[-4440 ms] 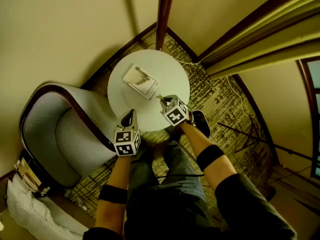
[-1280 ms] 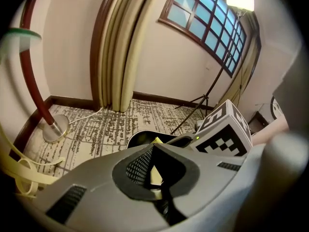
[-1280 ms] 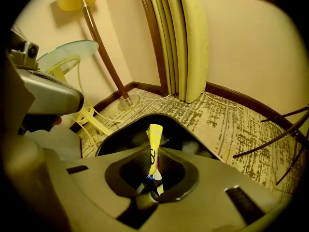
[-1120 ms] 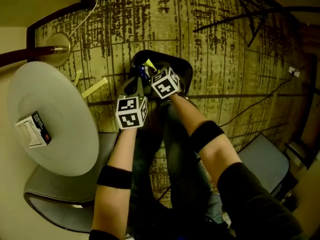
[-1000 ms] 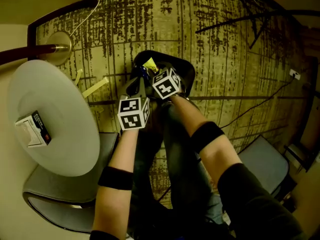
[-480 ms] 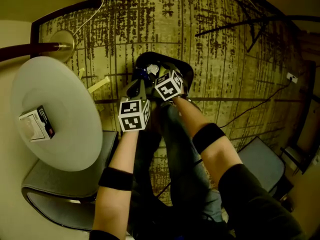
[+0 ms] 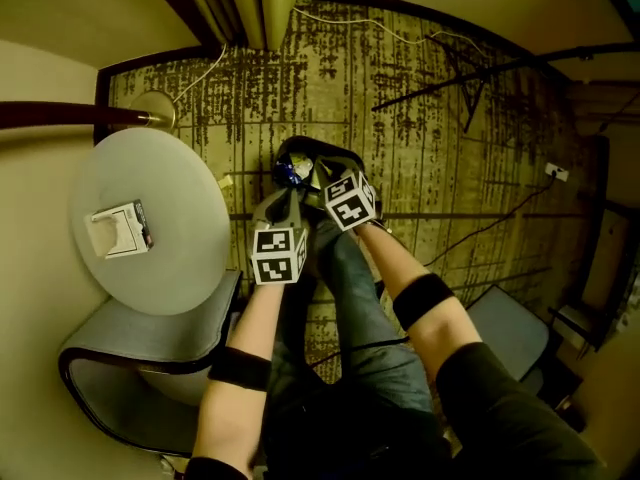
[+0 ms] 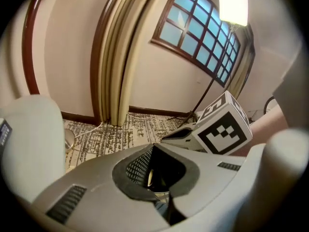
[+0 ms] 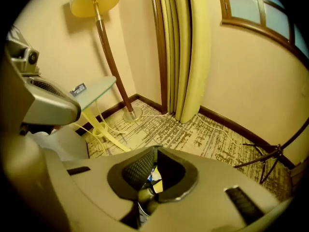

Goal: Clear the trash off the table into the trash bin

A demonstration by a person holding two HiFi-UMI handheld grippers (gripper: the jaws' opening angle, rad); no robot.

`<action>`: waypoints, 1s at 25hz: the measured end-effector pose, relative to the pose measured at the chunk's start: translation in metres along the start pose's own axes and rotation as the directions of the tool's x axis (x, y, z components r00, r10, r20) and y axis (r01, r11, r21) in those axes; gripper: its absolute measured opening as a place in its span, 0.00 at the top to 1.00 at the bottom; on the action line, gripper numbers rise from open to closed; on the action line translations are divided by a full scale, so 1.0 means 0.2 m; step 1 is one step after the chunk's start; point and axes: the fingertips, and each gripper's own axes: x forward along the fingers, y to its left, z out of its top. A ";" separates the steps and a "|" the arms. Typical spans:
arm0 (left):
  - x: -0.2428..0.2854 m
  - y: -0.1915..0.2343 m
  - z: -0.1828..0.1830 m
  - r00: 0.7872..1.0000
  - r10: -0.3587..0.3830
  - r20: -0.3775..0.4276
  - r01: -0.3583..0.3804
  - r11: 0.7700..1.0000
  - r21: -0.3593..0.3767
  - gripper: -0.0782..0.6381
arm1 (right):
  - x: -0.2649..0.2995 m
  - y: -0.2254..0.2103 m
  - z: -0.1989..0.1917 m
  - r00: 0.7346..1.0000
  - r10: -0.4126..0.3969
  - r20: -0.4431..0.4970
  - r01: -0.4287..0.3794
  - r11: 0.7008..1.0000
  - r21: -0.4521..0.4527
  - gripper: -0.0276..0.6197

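Our left gripper (image 7: 274, 204) is closed and empty. Right gripper (image 7: 312, 176) jaws have just been closing on nothing, over the trash bin (image 7: 322, 144).

Left gripper (image 7: 272, 206), jaws together, beside right gripper (image 7: 320, 175), jaws just closing on nothing, both downward.

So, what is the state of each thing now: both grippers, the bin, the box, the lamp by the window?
left gripper: shut, empty.
right gripper: jaws just closed, nothing between them.
trash bin: open-topped, trash inside.
box: lying on the table.
lamp by the window: lit.
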 end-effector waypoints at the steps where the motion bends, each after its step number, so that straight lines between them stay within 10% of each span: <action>1: -0.08 -0.04 0.05 1.000 -0.002 0.007 0.002 1.000 0.012 0.89 | -0.10 0.01 0.07 1.000 -0.002 0.018 0.002 1.000 -0.003 0.95; 8: -0.71 -0.35 0.47 0.995 -0.017 0.102 0.015 1.000 0.021 0.89 | -0.80 0.14 0.52 0.990 0.001 0.138 0.004 0.999 -0.035 0.96; 17: -1.30 -0.14 0.67 0.964 0.146 0.221 -0.140 0.989 -0.039 0.89 | -1.15 0.54 0.95 0.972 0.116 0.206 -0.076 0.979 -0.191 0.96; 25: -1.77 0.18 0.52 0.876 0.414 0.247 -0.367 0.905 -0.214 0.89 | -1.23 1.07 1.20 0.922 0.337 0.188 -0.237 0.879 -0.414 0.96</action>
